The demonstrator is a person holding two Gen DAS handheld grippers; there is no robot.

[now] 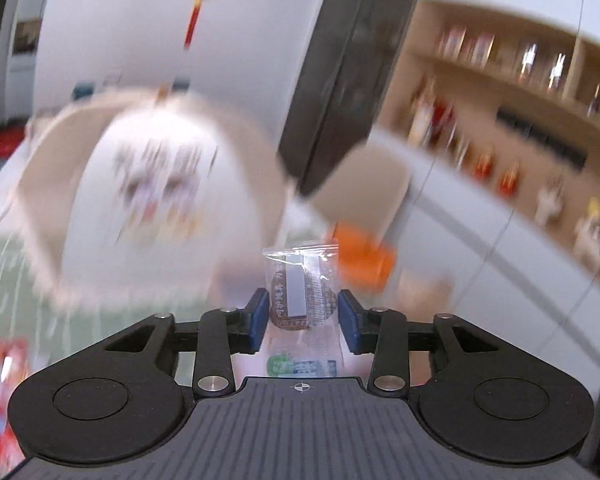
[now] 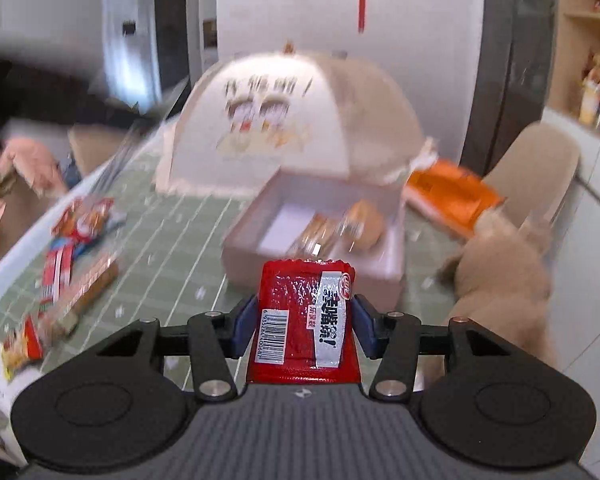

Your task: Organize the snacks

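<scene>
Gripping a clear-wrapped snack [image 1: 302, 294] between its blue pads [image 1: 259, 316], the left claw [image 1: 303, 315] was closed on the packet, which stood upright with its sealed top edge poking up past the fingertips. A brown round biscuit showed through the wrapper, with a white strip down the front. Most of the left view was smeared by motion, but a domed food cover [image 1: 152, 184] with cartoon figures could be made out ahead, and something orange [image 1: 364, 258] lay just right of the packet's top.

The right claw [image 2: 305, 322] was likewise closed, holding a red snack packet [image 2: 306, 320] upright between its pads; a barcode and a silver label with printed characters faced the camera. Ahead of it, on the green gridded cloth of the bench [image 2: 172, 240], sat an open pale box [image 2: 316, 224] with a few wrapped pastries inside, their outlines blurred. The domed cover [image 2: 296, 120] stood behind the box, touching or nearly touching its far edge. An orange flat box [image 2: 452, 196] lay to the right of the pale box. Several loose snack packets [image 2: 76, 248], mostly red and orange, were scattered along the left side of the bench, well apart from the pale box. A tan furry dog [image 2: 504, 276] was at the right edge of the bench.
</scene>
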